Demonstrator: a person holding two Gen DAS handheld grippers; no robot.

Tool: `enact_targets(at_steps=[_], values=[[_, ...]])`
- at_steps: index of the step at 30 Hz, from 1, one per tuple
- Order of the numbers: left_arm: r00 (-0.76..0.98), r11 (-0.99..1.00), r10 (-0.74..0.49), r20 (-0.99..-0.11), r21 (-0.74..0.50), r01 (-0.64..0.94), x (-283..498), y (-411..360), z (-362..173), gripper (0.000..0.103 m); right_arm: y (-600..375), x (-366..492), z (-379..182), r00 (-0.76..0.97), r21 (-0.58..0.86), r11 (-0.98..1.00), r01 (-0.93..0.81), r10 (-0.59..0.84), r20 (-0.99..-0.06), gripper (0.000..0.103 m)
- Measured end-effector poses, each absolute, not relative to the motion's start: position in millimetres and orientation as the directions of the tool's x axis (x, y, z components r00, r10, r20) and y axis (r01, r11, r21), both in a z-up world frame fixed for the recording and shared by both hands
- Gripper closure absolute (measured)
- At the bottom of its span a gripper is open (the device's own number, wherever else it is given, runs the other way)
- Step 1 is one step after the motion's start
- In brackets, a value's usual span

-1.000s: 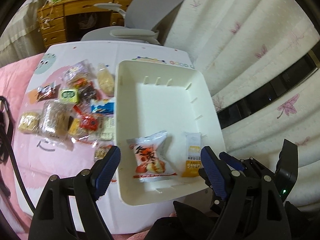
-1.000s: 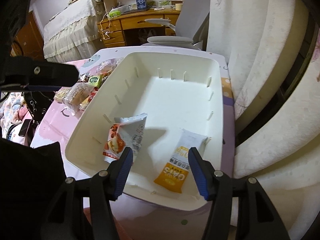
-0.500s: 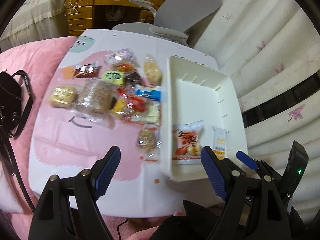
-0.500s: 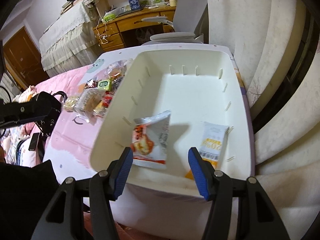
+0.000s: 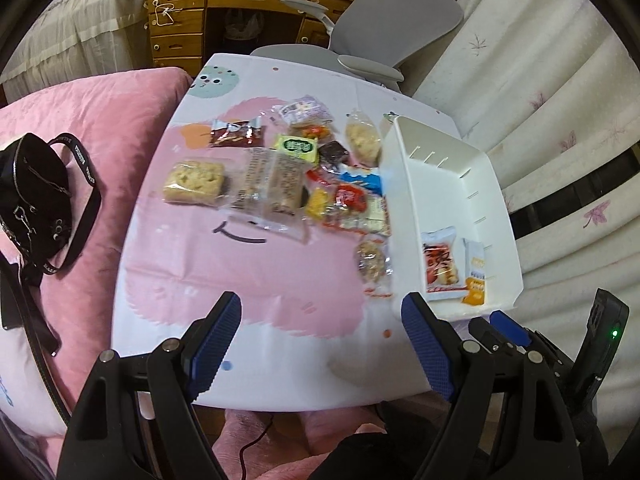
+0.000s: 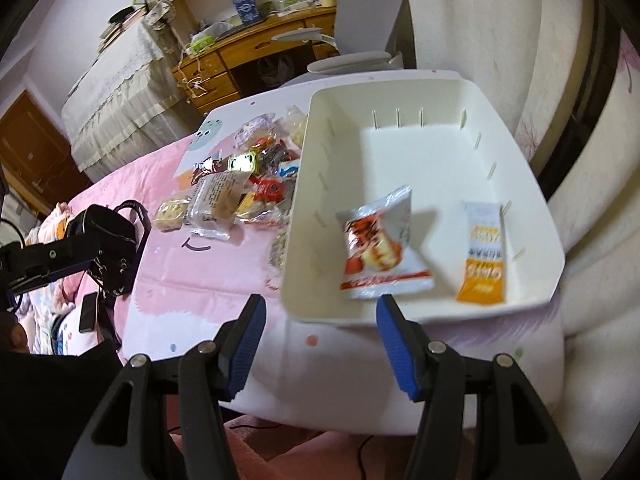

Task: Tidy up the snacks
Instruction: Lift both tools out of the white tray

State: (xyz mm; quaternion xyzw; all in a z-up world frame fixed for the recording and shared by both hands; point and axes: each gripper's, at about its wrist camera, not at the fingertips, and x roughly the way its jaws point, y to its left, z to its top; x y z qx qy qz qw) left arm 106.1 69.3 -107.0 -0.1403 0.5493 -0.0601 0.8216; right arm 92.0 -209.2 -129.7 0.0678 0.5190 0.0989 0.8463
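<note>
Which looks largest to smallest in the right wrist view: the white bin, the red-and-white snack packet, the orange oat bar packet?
1. White bin, clearly largest.
2. Red-and-white snack packet.
3. Orange oat bar packet, narrower; both lie equally near, so this ranking holds.

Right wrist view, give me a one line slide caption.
Open right gripper hovers before a white bin holding two snack packets, more snacks piled beside it.

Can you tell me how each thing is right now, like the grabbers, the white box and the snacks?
left gripper: open, empty, above the table
right gripper: open, empty, near the bin's front edge
white bin: holds two packets, mostly bare
red-and-white snack bag: lying in the bin
orange oat bar: lying flat in the bin
snack pile: on the table, beside the bin
</note>
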Motion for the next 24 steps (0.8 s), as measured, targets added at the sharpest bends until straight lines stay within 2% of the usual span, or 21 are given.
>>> enact_targets(at_steps=[11, 24], values=[[0.385, 0.963, -0.242, -0.891, -0.269, -0.017, 103.0, 132.9, -114.0, 0.022, -175.2, 74.7, -141.9, 0.412, 0.313, 0.939, 0.142, 0.231, -0.881, 0.045], [0.411, 0.970, -0.170, -0.896, -0.227, -0.093, 126.4, 193.0, -133.3, 0.022, -163.4, 82.6, -166.4, 0.329, 0.409, 0.809, 0.422, 0.284, -0.901, 0.045]])
